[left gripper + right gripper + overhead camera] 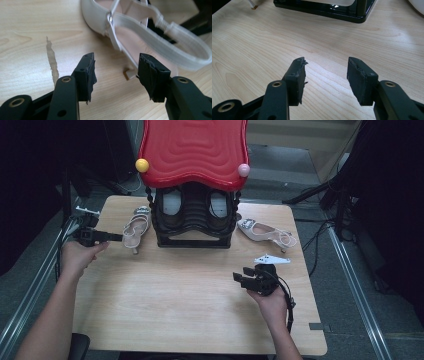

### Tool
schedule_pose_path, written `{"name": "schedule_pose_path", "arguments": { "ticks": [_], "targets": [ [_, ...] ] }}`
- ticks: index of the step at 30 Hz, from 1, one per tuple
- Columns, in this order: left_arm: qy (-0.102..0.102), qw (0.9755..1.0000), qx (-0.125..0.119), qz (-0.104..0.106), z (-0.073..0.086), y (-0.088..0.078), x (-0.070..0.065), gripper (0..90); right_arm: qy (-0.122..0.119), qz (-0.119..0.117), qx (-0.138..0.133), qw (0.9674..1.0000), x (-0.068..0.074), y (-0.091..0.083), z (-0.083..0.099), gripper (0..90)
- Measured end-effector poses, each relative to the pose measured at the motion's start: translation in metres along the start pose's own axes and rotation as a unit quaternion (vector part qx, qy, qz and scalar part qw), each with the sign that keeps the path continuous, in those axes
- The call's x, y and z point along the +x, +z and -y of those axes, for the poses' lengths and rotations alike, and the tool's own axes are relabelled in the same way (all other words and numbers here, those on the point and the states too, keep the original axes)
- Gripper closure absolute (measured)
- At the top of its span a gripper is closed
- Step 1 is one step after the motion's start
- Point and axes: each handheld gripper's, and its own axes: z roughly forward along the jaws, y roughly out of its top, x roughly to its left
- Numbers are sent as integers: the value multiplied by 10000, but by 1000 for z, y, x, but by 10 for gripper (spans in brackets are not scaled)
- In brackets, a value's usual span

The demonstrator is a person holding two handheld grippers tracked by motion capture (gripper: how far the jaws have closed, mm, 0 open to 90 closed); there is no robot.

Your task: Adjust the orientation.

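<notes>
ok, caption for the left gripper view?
Open left gripper poised just short of a pale slingback shoe on the wooden table.

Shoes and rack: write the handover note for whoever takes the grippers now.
Left gripper: open, nothing between its jaws, pointing at the left shoe.
Right gripper: open, empty, over bare table.
Left shoe lies beside the rack; right shoe lies on the rack's other side.
Done: one pair sits in the rack.
Left: probably racking both loose shoes.

Red-topped black rack (194, 227), right shoe (265, 233)
</notes>
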Motion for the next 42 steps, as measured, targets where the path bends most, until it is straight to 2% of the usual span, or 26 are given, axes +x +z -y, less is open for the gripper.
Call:
{"name": "schedule_pose_path", "arguments": {
  "ticks": [3,6,8,10,11,15,16,19,24,33,34,38,39,42],
  "targets": [
    [86,9998,123,-112,-8,-2,-1,484,-2,10,7,10000,-1,0,0,502],
    [104,9998,159,-38,-18,-6,-3,485,-5,10,18,10000,0,1,0,500],
    [148,9997,202,-66,-24,-6,-5,486,-14,6,16,10000,-1,1,0,499],
    [91,9997,191,-74,-31,-4,-7,486,3,14,19,10000,-1,1,0,499],
    [135,9995,271,-83,-34,-4,-7,486,6,10,17,10000,-1,1,0,499],
    [64,9994,273,-215,-45,1,-11,490,1,18,2,10000,-1,0,0,499],
    [138,9989,387,-231,-48,1,-10,490,2,17,4,10000,-2,1,0,499],
    [127,9984,473,-290,-53,6,-12,491,1,22,13,10000,-2,1,0,498],
    [248,9969,647,-364,-59,15,-15,491,-2,34,15,10000,-2,1,0,496],
    [123,9961,743,-469,-62,38,-18,494,2,23,38,10000,-2,1,-1,494],
    [215,9949,852,-499,-62,39,-17,495,2,15,36,10000,-2,2,-1,494],
    [16,9946,889,-543,-62,51,-14,497,-25,18,48,10000,-1,3,-1,492],
    [40,9938,964,-561,-62,53,-13,498,-20,16,49,10000,-1,3,-2,492],
    [-44,9935,987,-558,-62,59,-11,502,-10,9,58,10000,-1,4,-2,492]
  ]
}}
